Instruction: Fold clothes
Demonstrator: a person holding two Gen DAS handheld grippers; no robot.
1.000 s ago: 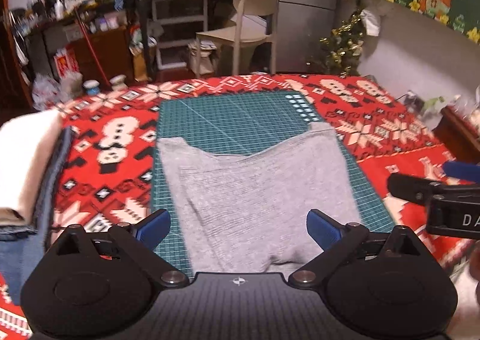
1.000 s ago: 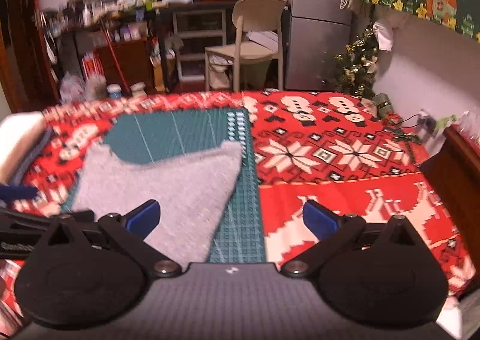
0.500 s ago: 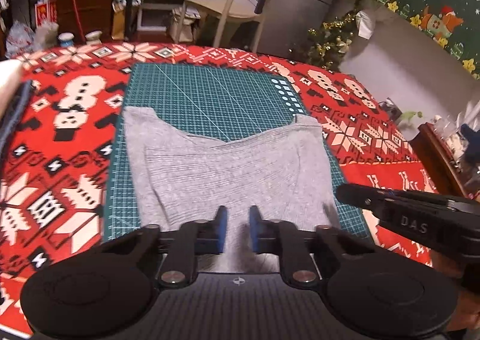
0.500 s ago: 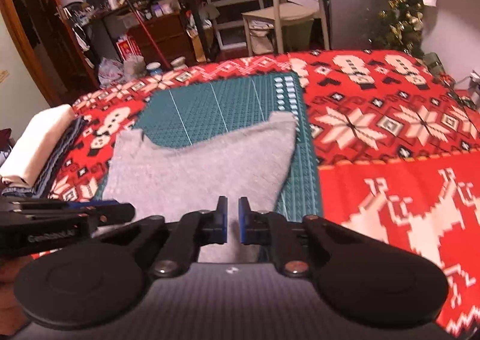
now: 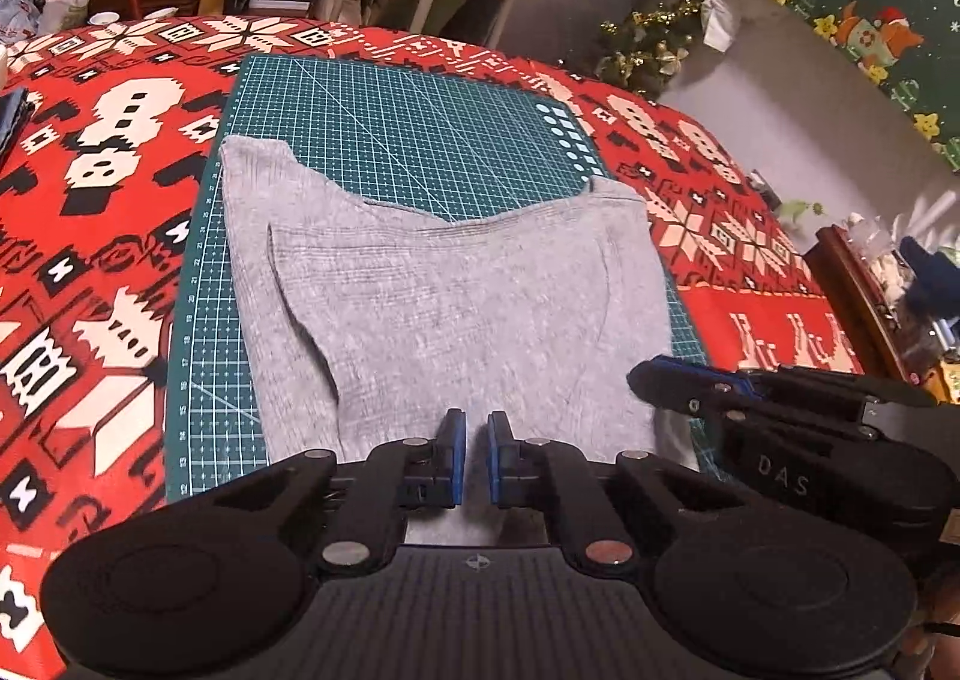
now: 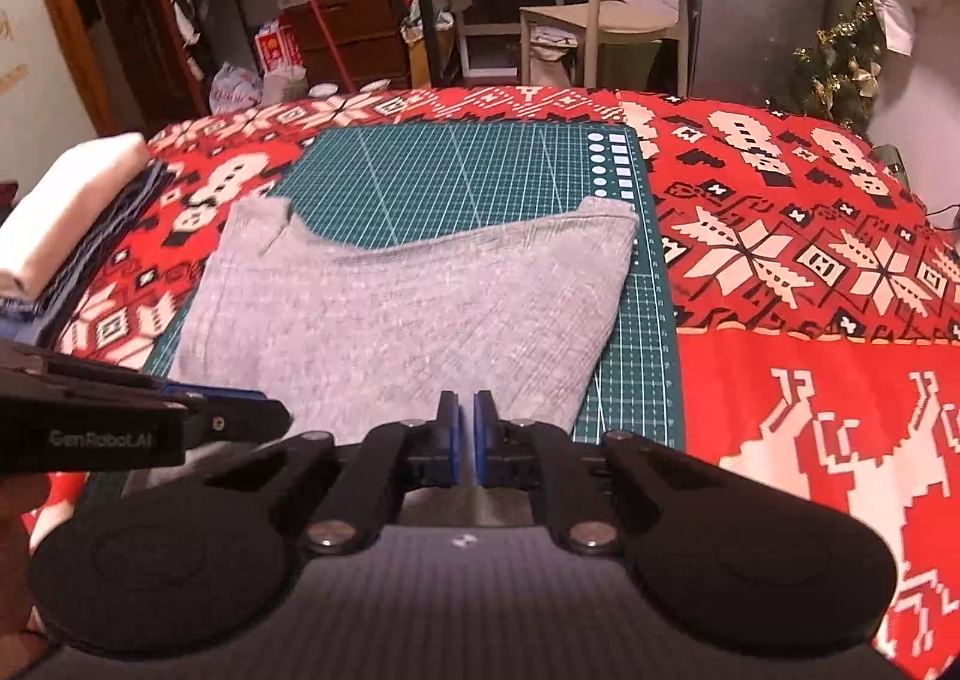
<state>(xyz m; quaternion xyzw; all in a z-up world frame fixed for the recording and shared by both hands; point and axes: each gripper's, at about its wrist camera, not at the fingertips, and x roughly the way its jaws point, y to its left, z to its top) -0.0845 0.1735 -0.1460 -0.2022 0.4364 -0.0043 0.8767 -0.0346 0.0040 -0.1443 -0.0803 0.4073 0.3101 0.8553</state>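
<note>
Your left gripper (image 5: 474,431) and right gripper (image 6: 466,410) both closed, gripping nothing visible, over the near hem of the grey knit garment (image 5: 444,308); it lies flat on the green gridded cutting mat (image 5: 396,140)

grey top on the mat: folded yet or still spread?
Partly folded. The grey top lies flat on the green mat, its side edges turned in over the body; no crosswise fold yet.

Both jaw sets, wide apart a second ago, now drawn together — left gripper (image 5: 474,428) and right gripper (image 6: 466,410) have dropped toward the near edge of the grey garment (image 5: 444,314) — views tilted further down.
</note>
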